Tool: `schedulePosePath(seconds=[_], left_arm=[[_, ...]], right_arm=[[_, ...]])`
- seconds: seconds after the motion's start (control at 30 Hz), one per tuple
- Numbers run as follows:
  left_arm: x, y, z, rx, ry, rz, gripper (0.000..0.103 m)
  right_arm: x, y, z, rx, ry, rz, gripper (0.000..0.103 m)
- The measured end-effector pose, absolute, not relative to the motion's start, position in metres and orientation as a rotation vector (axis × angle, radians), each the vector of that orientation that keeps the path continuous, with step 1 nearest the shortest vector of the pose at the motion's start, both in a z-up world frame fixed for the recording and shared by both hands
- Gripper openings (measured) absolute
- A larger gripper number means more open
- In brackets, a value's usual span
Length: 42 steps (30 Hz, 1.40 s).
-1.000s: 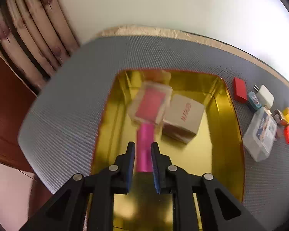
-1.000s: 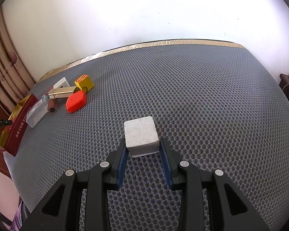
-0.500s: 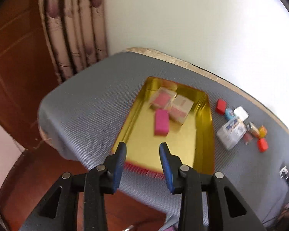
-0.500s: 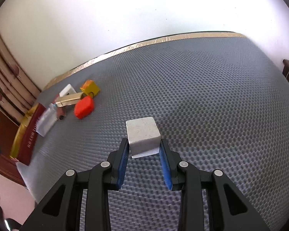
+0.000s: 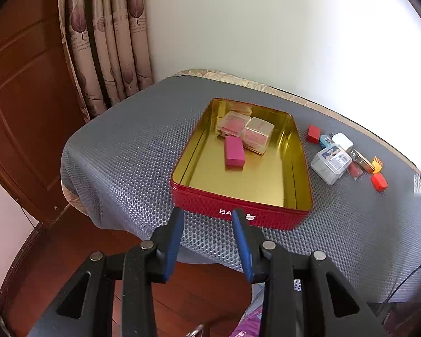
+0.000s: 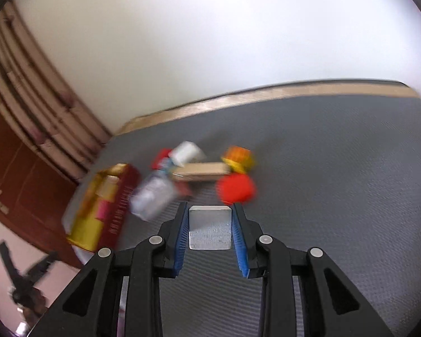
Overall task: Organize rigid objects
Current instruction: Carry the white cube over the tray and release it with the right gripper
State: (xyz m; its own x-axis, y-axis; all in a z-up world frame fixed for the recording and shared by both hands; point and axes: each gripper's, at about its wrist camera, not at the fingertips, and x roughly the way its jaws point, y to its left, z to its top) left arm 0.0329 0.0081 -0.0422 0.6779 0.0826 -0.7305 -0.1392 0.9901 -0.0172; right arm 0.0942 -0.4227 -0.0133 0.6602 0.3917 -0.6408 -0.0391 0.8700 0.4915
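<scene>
Here the red tin (image 5: 240, 210) with its gold inside sits on the grey surface (image 5: 126, 151), holding a pink block (image 5: 233, 155) and two clear boxes (image 5: 245, 132) pressed together at its far end. To the tin's right a loose cluster lies on the mat: a small red block (image 5: 313, 134), a white cube (image 5: 342, 141), a clear case (image 5: 331, 163), an orange piece (image 5: 377, 164) and a red piece (image 5: 379, 181), all close together. The left gripper (image 5: 207, 219) hangs off the near edge of the surface, short of the tin, its fingers apart with nothing between them. The right gripper (image 6: 210, 210) has its fingers clamped on a white cube (image 6: 209, 227) above the mat, with the cluster just beyond it and the tin (image 6: 103, 205) to the left. The right wrist view is smeared by motion, so the small pieces there are hard to tell apart, and lettering on the tin's front is partly covered by a fingertip. Compared with a second ago, the left gripper has let go of the pink block and pulled back out of the tin, while the right has carried its cube toward the cluster.
</scene>
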Motion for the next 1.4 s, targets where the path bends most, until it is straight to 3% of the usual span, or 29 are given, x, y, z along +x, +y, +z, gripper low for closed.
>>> schedulePosePath(seconds=[0.3,0.57,0.9,0.97,1.03,1.2,1.33,1.4], left_arm=[[0.03,0.013,-0.04,-0.079,0.785,0.143,0.036],[0.037,0.019,-0.047,-0.101,0.825,0.143,0.037],[0.049,0.036,-0.062,-0.182,0.899,0.139,0.037],[0.051,0.038,-0.063,-0.188,0.908,0.142,0.037],[0.053,0.037,-0.065,-0.186,0.921,0.143,0.037],[0.051,0.031,-0.066,-0.155,0.915,0.14,0.037],[0.046,0.019,-0.061,-0.105,0.889,0.091,0.037],[0.042,0.007,-0.059,-0.063,0.874,0.047,0.037]], right_arm=[[0.192,-0.271,0.031,0.351,0.859,0.526,0.028],[0.271,-0.154,-0.002,0.174,0.962,0.562,0.028],[0.308,-0.125,-0.045,0.118,1.011,0.492,0.029],[0.308,-0.125,-0.044,0.131,1.006,0.505,0.033],[0.308,-0.125,-0.043,0.149,1.0,0.513,0.045],[0.266,-0.166,-0.015,0.22,0.841,0.493,0.047],[0.196,-0.238,-0.015,0.132,0.747,0.307,0.069],[0.156,-0.289,-0.03,0.051,0.744,0.164,0.072]])
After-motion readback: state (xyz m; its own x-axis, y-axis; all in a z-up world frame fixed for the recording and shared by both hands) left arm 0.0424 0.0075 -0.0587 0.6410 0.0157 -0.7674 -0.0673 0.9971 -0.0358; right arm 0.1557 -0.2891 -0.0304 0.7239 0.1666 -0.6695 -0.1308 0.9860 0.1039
